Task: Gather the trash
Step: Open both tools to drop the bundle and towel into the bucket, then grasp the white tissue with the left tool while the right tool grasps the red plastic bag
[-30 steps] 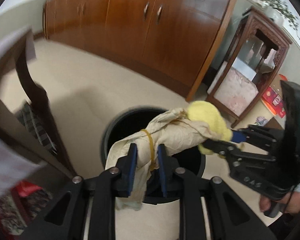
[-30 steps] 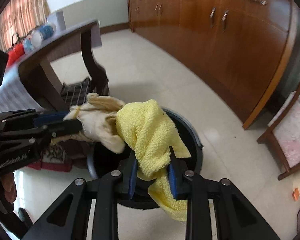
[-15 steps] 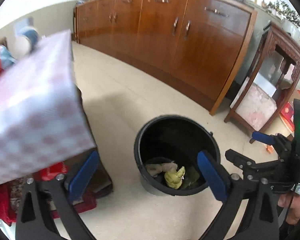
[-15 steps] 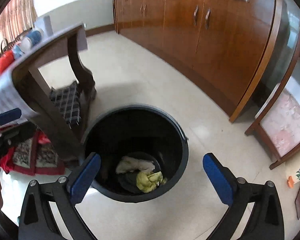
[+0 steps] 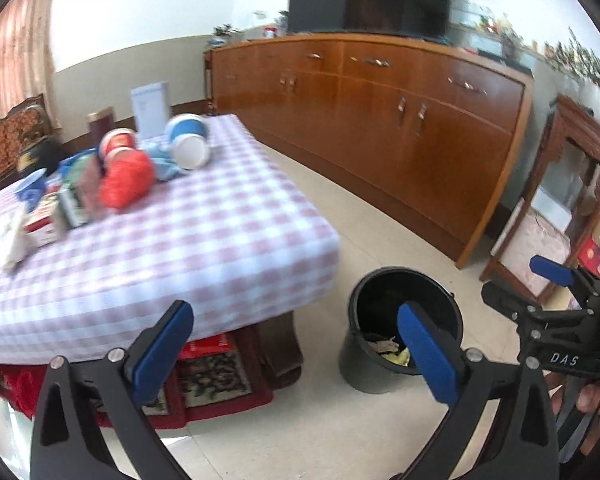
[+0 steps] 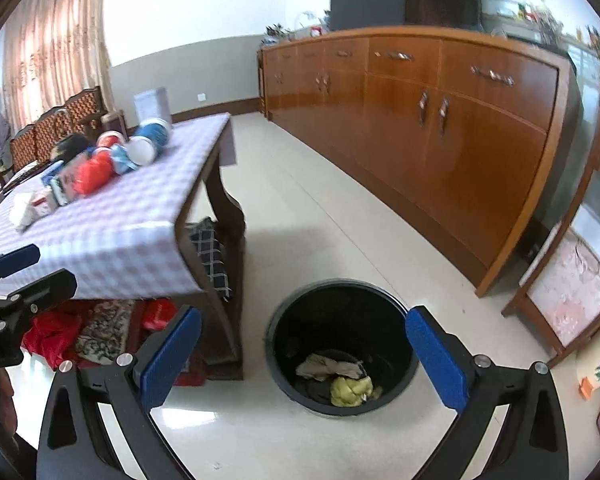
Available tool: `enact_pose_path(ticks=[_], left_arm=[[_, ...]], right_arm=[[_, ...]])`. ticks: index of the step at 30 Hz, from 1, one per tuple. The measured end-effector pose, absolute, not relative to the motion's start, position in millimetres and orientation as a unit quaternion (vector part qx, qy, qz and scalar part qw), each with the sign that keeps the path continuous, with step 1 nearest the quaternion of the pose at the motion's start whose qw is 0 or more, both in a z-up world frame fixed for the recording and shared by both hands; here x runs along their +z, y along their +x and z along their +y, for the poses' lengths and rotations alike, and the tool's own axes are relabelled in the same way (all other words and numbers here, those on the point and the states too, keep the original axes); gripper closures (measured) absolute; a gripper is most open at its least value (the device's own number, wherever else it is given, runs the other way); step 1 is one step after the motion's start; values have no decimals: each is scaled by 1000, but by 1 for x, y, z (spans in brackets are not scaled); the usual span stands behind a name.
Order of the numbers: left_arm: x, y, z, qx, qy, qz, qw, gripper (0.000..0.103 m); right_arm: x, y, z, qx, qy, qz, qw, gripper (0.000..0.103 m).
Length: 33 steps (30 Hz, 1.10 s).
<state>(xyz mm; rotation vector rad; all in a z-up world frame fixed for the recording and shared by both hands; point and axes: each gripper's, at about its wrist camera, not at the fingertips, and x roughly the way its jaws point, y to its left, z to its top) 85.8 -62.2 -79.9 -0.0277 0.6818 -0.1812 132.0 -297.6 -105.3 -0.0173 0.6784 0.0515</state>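
Observation:
A black bin (image 6: 340,286) stands on the tiled floor beside the table, holding a beige cloth (image 6: 328,366) and a yellow cloth (image 6: 350,390). My right gripper (image 6: 304,320) hangs open and empty above the bin. My left gripper (image 5: 294,320), also empty, has its jaws still opening, with the bin (image 5: 404,300) below to its right. The table (image 5: 220,240) with a checked cloth carries a red crumpled bag (image 5: 126,180), toppled paper cups (image 5: 188,144), cartons (image 5: 60,208) and a white tissue (image 5: 8,240). The right gripper (image 5: 548,280) also shows at the right edge of the left wrist view.
A long wooden sideboard (image 6: 440,140) runs along the far wall with a dark screen on top. A carved wooden stand (image 5: 572,200) is at the right. Red cloth and a patterned rug (image 6: 100,328) lie under the table, by a checked cushion (image 6: 212,256).
Both grippers opened and let go of the beige and yellow cloths, which dropped into the bin. Both grippers then rose and drew back, bringing the tabletop into view.

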Motion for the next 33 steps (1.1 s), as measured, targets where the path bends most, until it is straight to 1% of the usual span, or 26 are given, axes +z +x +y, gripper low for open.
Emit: enact_pose_path(ticks=[3,16,23,27,31,33], left_arm=[[-74,96,-51,-70,-25,325,943,0],[-51,73,26,-2,-72,295,953,0],[-47,68,72,35,-89,277,956,0],[-49,69,100,68,-85,274,956,0],[-53,74,124,92,-70,267,957,1],[-56,81,140,99,-68,266,956,4]], right_arm=[[-94,130,-276,41,-15,324,945,0],[-53,123,-192,104,-50,288,951,0],[-45,133,-149,139,-50,274,950,0],[-41,139,-126,149,-38,252,955,0],[-42,158,-100,154,-48,285,945,0],[-44,173,-86,153,-53,300,940,0]])
